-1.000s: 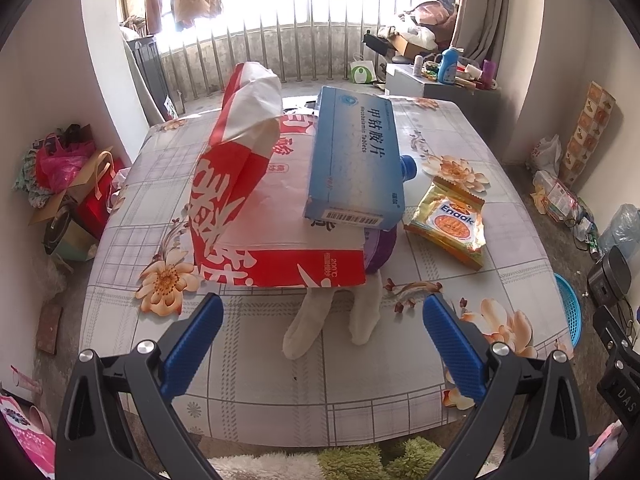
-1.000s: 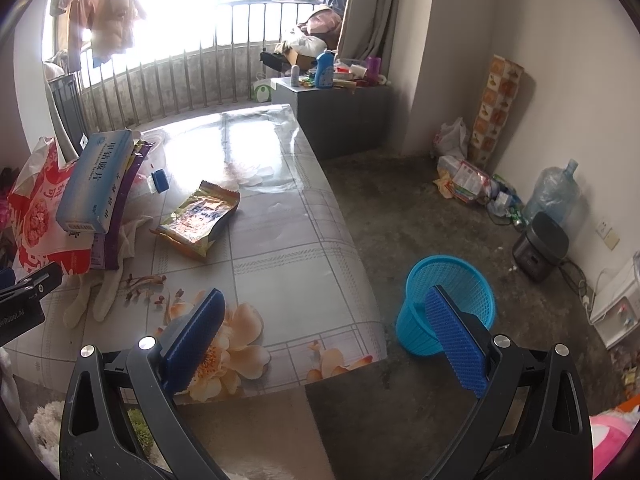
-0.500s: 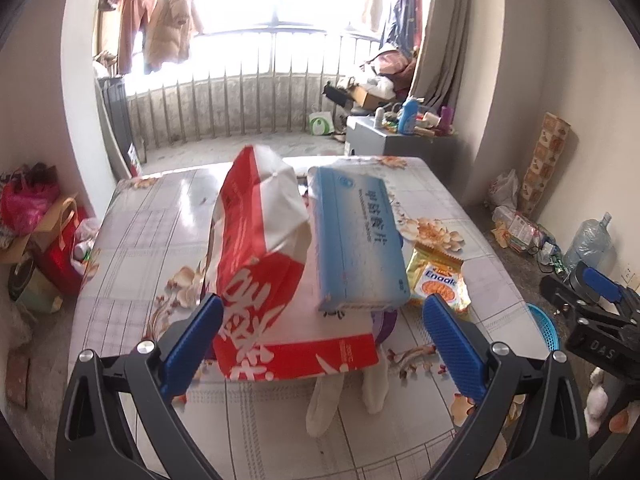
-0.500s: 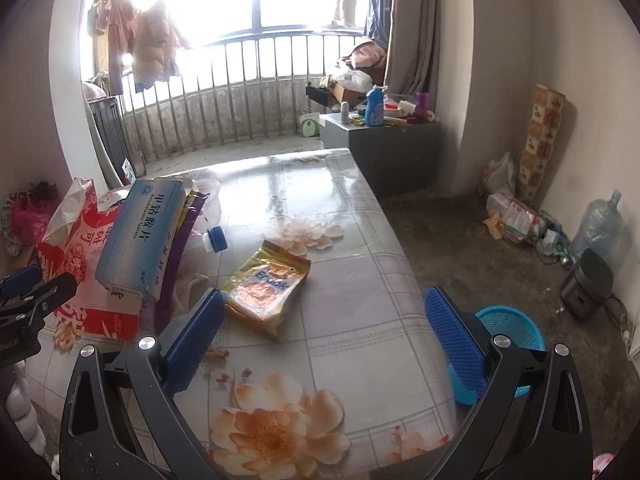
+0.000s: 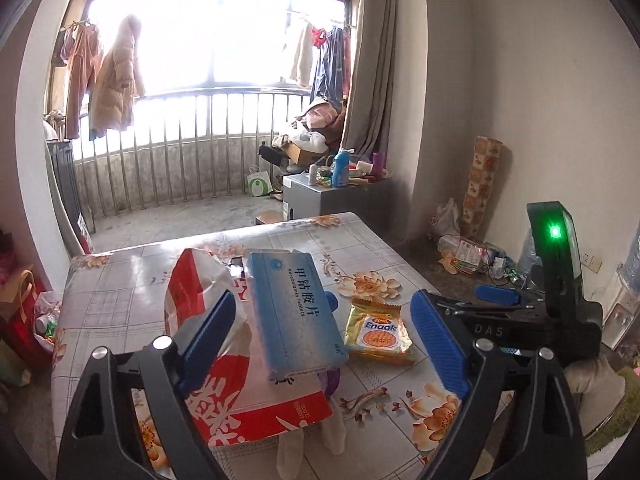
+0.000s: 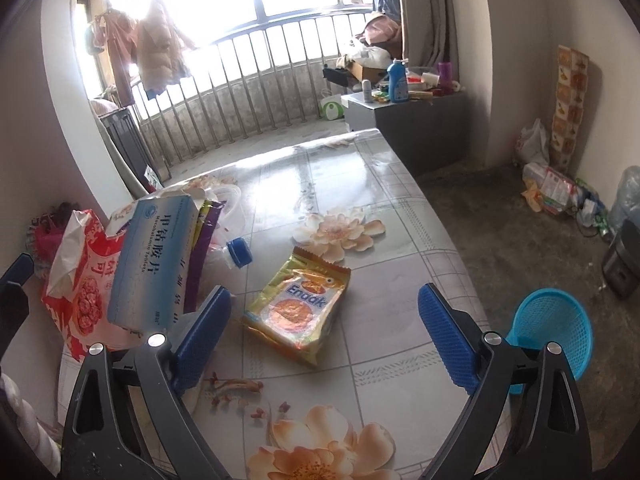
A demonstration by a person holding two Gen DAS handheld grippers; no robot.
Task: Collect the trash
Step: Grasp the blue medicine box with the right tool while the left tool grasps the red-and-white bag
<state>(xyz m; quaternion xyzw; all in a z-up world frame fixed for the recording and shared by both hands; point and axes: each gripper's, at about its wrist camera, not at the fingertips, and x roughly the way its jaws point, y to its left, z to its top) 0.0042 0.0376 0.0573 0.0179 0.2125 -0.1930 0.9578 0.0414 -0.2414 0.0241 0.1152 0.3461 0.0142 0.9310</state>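
Observation:
A light blue tablet box [image 5: 294,312] leans on a red-and-white bag [image 5: 248,392] on the flowered table [image 5: 120,292]. A gold Enaak snack packet [image 5: 378,332] lies flat to its right. My left gripper [image 5: 323,300] hovers in front of the box, its jaws wide and closing, the pads touching nothing. My right gripper [image 6: 324,292] hangs over the snack packet [image 6: 298,304], jaws also wide and closing, with nothing gripped. From the right wrist, the box [image 6: 154,264] and bag [image 6: 80,276] stand at the left.
A blue bottle cap [image 6: 239,252] lies beside the box. A blue mesh basket [image 6: 552,328] stands on the floor past the table's right edge. A grey cabinet [image 6: 404,120] with bottles and a balcony railing [image 6: 256,92] are behind. Bags and clutter line the right wall [image 6: 556,192].
The left view has risen and tilted up, from table top to window. The right gripper has swung left from the basket to above the snack packet. Both pairs of jaws have narrowed slightly.

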